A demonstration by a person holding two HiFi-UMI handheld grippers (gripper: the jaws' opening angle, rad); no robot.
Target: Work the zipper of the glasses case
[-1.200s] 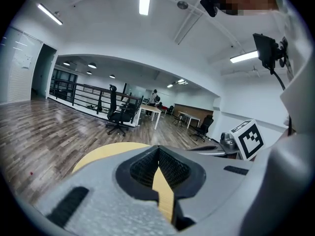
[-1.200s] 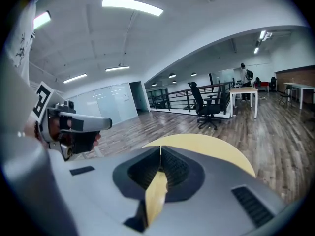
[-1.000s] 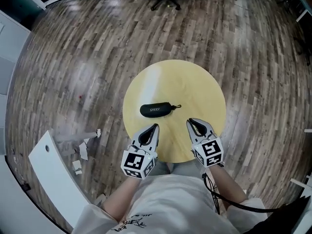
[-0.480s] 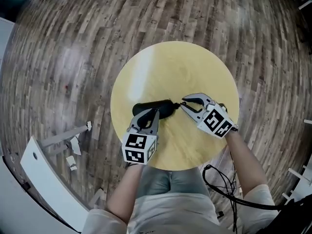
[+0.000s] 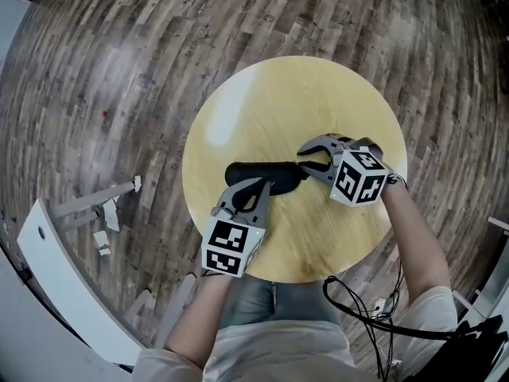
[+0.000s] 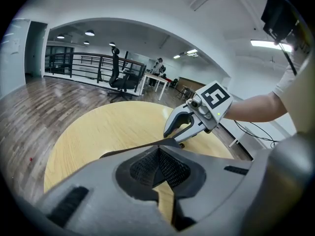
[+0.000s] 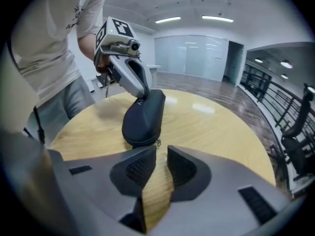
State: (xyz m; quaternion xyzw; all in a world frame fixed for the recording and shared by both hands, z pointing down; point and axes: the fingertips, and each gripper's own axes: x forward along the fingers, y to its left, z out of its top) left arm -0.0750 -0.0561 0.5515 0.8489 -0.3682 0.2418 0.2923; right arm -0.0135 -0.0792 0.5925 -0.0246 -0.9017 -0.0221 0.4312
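Glasses case (image 7: 142,117) lies on the table (image 5: 278,102), pointing straight away from my right gripper (image 7: 160,163). Its jaws are a little apart, zipper pull (image 7: 157,142) just ahead. My left gripper (image 6: 156,151), jaws together, seems to press down on the case.

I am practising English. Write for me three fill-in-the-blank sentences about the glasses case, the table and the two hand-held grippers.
The black glasses case lies on a round table that is ___ in colour.
The jaws of the right hand-held gripper stand slightly ___.
The tips of the left hand-held gripper rest on the ___.
Missing words: yellow; apart; glasses case.
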